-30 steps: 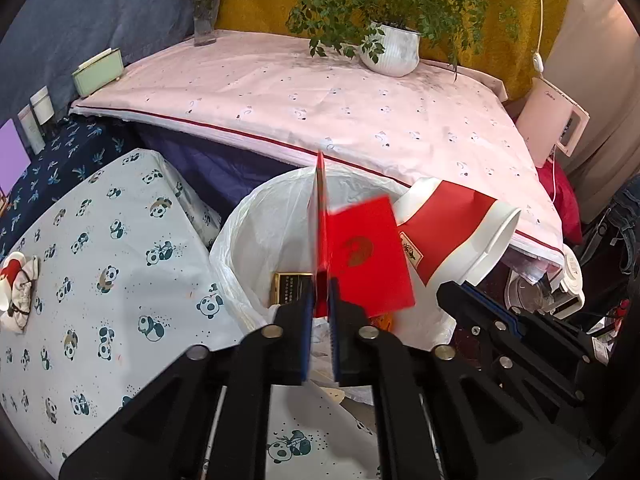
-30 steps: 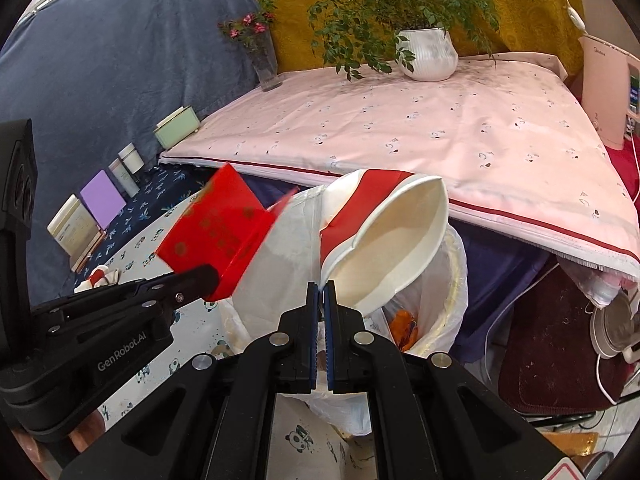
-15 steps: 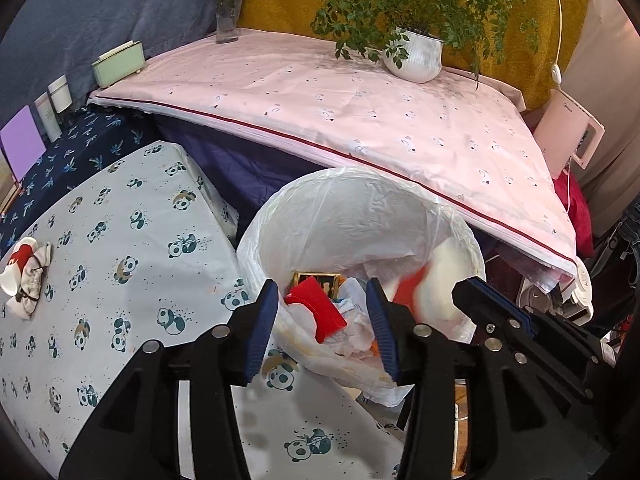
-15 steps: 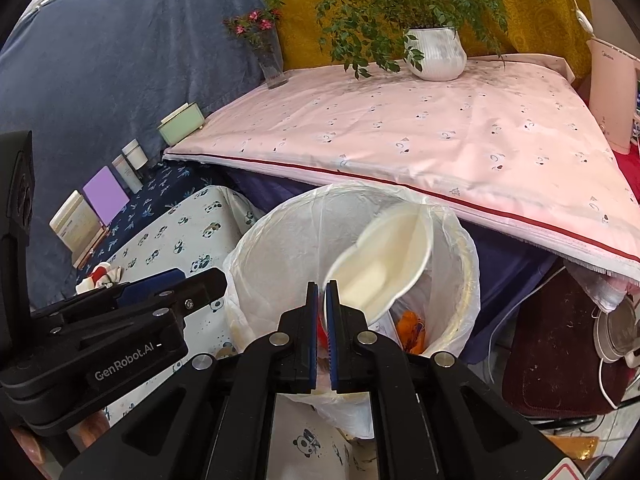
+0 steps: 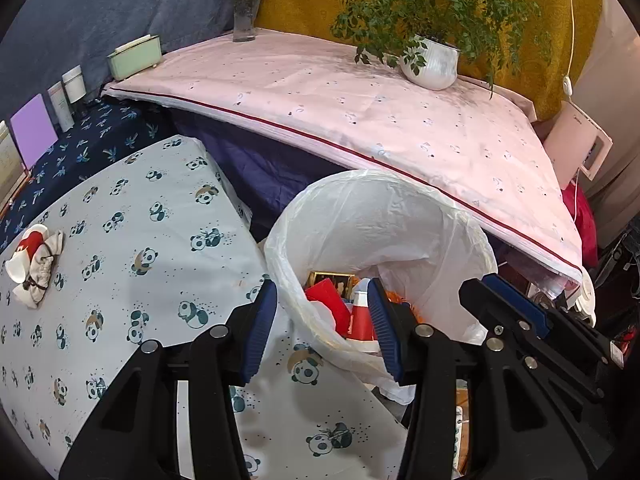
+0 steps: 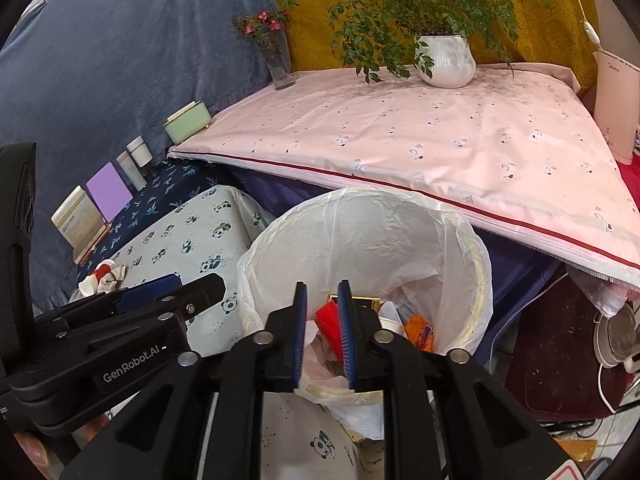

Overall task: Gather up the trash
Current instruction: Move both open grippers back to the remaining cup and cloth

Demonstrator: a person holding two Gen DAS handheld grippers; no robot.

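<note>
Both claws empty over the bin, jaws just opened: left claw (image 5: pixel 322 326) wide, right claw (image 6: pixel 323 330) narrow, nothing btwn either.

Dropped trash sits in the lined trash bin (image 5: pixel 472 236): red card (image 5: pixel 330 300) lies flat-ish; red-white paper cup (image 5: pixel 362 318) on its side, long axis roughly up the frame. Risk: loose liner rim close to the pads, could snag & tip bin on pull-back. Crumpled cup w/ tissue (image 5: pixel 34 262) remains on panda-print worktop (image 5: pixel 132 248), well apart.

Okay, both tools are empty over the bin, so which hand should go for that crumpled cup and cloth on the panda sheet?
Left, probably. The crumpled cup and cloth lie on the left tool's side, away from the bin. The right tool would have to cross over it.
</note>
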